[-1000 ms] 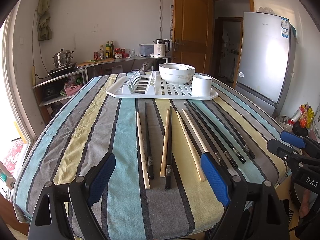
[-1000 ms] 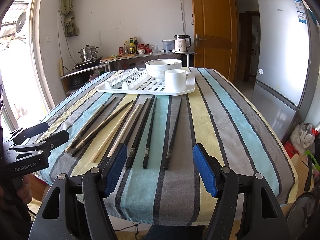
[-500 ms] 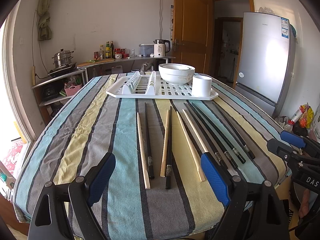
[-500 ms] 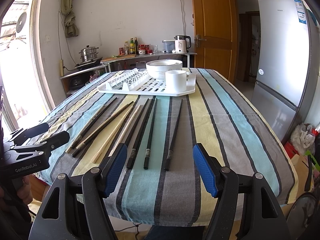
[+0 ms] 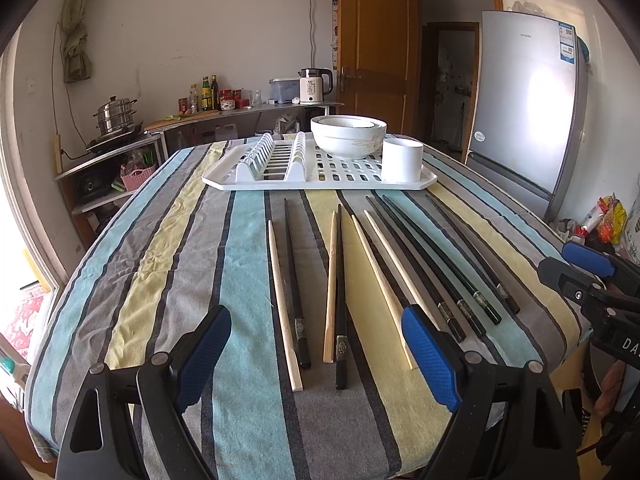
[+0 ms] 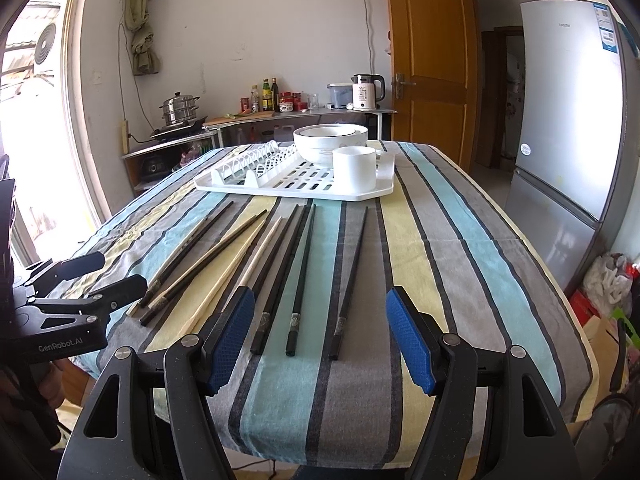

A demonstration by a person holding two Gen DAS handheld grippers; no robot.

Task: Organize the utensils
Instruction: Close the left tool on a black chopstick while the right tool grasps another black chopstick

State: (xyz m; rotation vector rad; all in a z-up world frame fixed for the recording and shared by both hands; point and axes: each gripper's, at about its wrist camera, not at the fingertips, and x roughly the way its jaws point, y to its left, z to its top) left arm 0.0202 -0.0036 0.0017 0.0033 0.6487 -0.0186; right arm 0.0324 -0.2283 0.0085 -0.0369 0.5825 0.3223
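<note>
hovering spread and empty at the table's (image 5: pixel 168 264) near edge, left gripper (image 5: pixel 316 354) and right gripper (image 6: pixel 320 336) face chopsticks (image 5: pixel 336 292) laid short of the rack (image 5: pixel 320 180), apparently ten.

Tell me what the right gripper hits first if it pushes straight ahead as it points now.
Probably the black chopsticks lying between its open jaws: the right gripper points along them toward the white cup on the drying rack. Its height above the cloth is unclear.
</note>
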